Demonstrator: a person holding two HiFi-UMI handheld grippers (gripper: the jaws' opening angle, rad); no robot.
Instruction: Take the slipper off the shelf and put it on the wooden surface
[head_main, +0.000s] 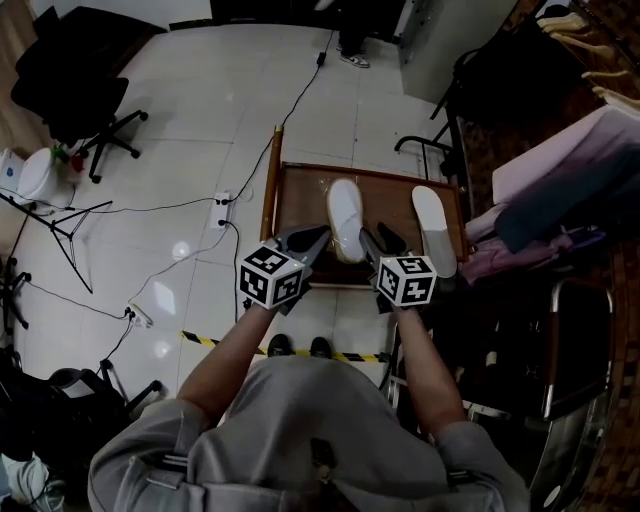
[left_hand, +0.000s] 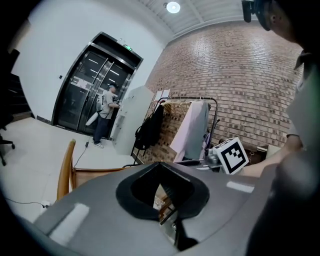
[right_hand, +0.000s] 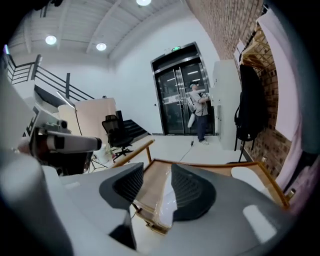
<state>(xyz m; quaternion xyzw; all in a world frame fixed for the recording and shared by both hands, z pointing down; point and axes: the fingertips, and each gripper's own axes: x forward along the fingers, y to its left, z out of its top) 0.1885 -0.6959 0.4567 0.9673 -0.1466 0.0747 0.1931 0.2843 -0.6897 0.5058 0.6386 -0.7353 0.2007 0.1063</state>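
- judging this as the release: slipper (head_main: 346, 218) flat on the wooden surface (head_main: 300, 205), centre, second slipper (head_main: 436, 228) at its right.
- right gripper (head_main: 378, 240) half open, pads off it; left gripper (head_main: 320, 234) pinched closed, empty.
- draw straight back, near side, jaws apart.

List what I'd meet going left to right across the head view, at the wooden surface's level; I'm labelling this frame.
white power strip → left gripper → first slipper → right gripper → second slipper → hanging clothes

Head view overhead; gripper views low; wooden surface (head_main: 390, 205) shared.
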